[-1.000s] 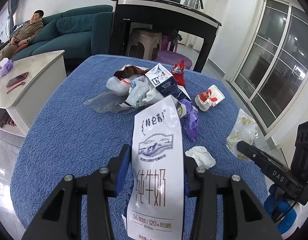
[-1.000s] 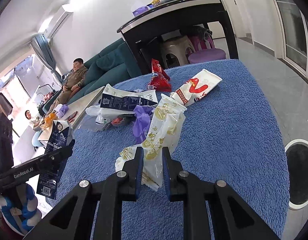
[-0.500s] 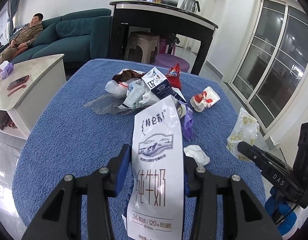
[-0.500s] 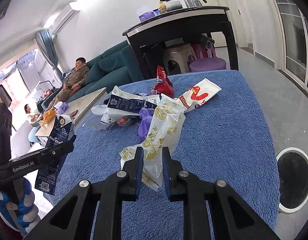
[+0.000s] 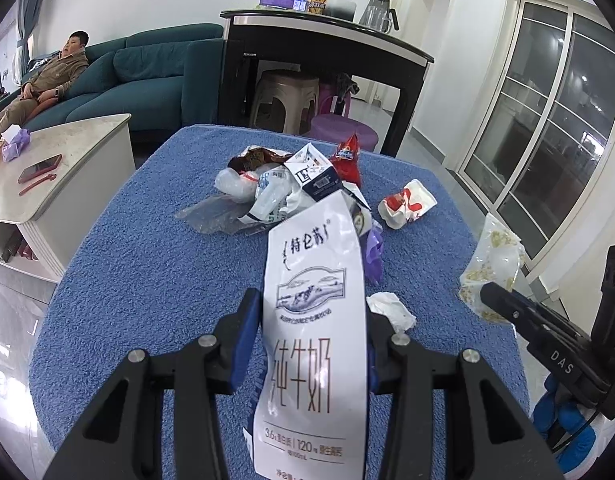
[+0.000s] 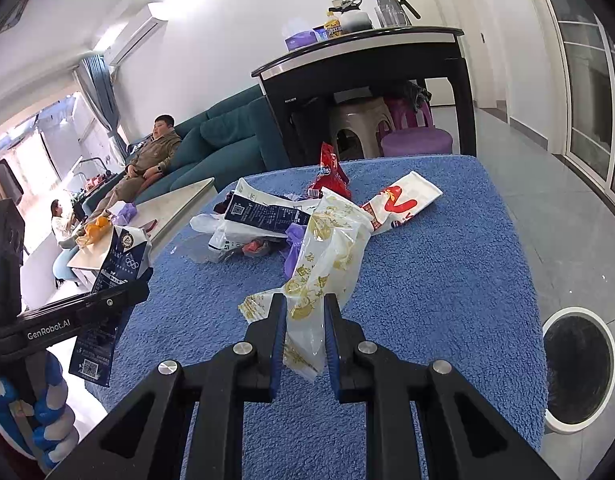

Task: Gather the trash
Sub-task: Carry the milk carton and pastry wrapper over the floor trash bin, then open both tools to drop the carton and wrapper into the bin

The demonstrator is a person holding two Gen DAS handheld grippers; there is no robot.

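Observation:
My left gripper (image 5: 309, 312) is shut on a white milk carton (image 5: 313, 332) with blue print, held upright above the blue towel-covered table (image 5: 147, 272). In the right wrist view the same carton (image 6: 107, 292) shows its dark blue side at the left. My right gripper (image 6: 305, 312) is shut on a clear plastic wrapper with gold print (image 6: 327, 264), lifted off the table; that wrapper (image 5: 491, 272) hangs at the right in the left wrist view. A heap of trash (image 5: 291, 192) lies mid-table: another carton, plastic bags, a red snack bag (image 5: 347, 156), a purple wrapper, a red-and-white wrapper (image 5: 407, 204), a crumpled tissue (image 5: 389, 310).
A round white-rimmed bin (image 6: 577, 364) stands on the floor right of the table. A pale coffee table (image 5: 47, 176) with a phone is at left. A black console (image 5: 327, 52), stools and a teal sofa with a seated person (image 5: 47, 80) lie beyond. Glass doors are at right.
The right gripper has lifted a little with the gold-print wrapper and rolled slightly. The left gripper and its carton have barely moved.

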